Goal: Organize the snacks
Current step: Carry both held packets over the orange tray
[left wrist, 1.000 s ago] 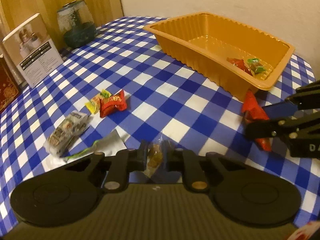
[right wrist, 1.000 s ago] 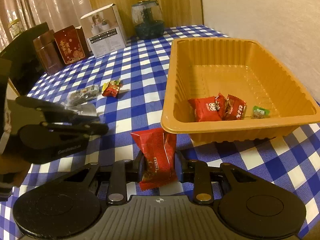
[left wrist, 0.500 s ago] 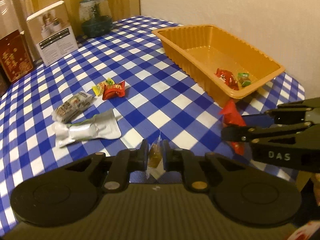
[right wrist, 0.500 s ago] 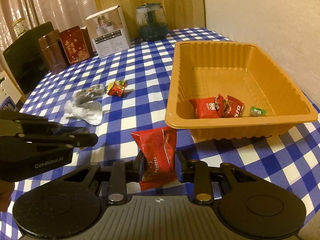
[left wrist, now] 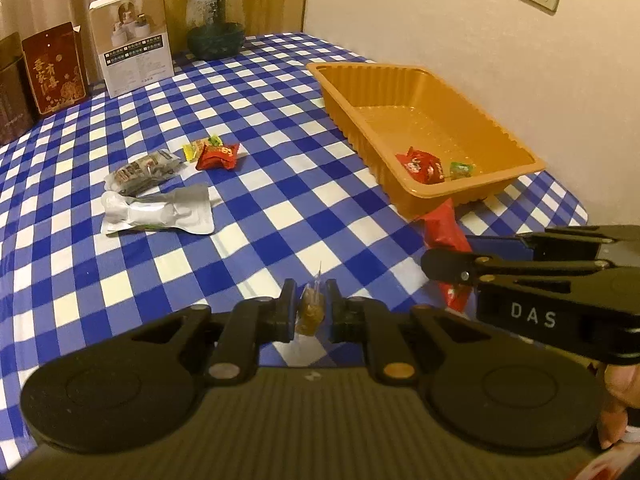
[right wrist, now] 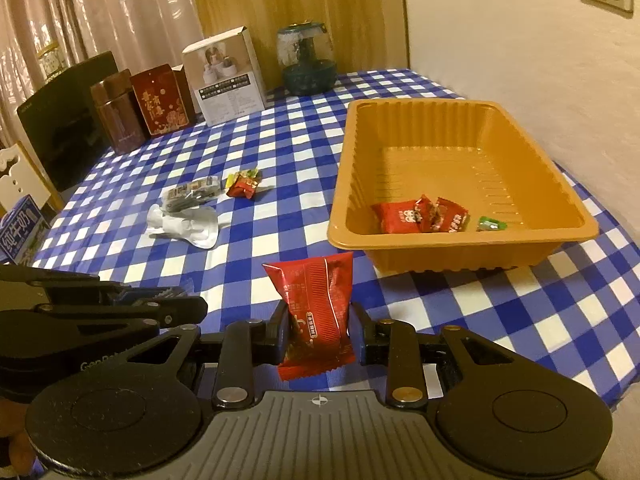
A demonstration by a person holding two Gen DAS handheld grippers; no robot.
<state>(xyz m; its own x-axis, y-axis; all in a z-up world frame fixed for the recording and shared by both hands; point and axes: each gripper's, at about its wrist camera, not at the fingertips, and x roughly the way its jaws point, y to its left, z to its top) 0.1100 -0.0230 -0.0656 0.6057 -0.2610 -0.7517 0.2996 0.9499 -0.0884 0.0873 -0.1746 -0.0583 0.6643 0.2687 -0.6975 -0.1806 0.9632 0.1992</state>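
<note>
The left gripper (left wrist: 311,312) is pressed together on a small clear-wrapped amber candy (left wrist: 312,309), held above the blue-and-white checked tablecloth (left wrist: 280,216). The right gripper (right wrist: 318,334) pinches a red foil snack packet (right wrist: 316,312) upright between its pads. In the right wrist view, the ribbed orange plastic tray (right wrist: 552,240) lies at two o'clock from that packet and holds two red wrapped sweets (right wrist: 424,214) and a small green candy (right wrist: 491,224). At ten o'clock, loose on the cloth, lie a crumpled silver-white pouch (right wrist: 186,226), a grey printed packet (right wrist: 192,196) and a small red-and-yellow sweet (right wrist: 242,185).
</note>
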